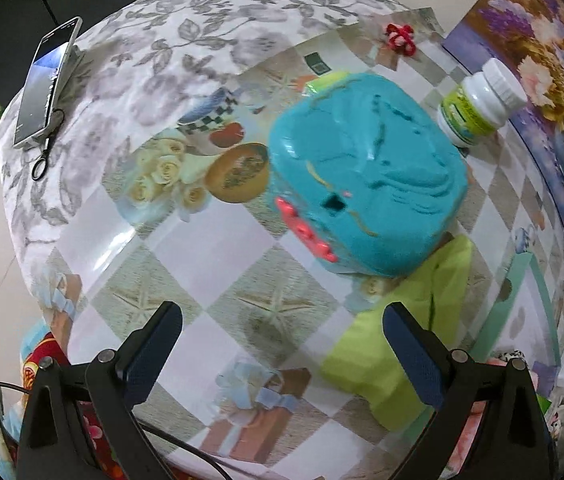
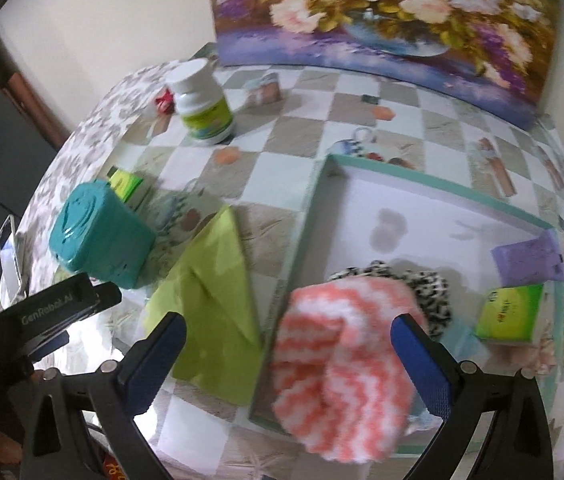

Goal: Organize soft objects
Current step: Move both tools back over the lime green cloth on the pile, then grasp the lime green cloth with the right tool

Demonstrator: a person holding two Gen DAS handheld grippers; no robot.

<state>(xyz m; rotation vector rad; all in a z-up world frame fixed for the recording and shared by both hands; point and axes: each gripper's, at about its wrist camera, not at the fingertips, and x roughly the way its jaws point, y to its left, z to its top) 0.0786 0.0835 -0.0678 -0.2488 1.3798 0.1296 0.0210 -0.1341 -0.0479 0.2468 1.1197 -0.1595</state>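
Task partway: pink-white fluffy sock and spotted sock already inside tray, green cloth left of tray still outside, right gripper and left gripper both spread, empty.

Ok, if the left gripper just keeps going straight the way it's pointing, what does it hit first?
Probably the bare checkered tablecloth: the open left gripper points at an empty patch of it. Beyond that lies the teal box, slightly to the right; the green cloth sits by the right finger. Depth is unclear.
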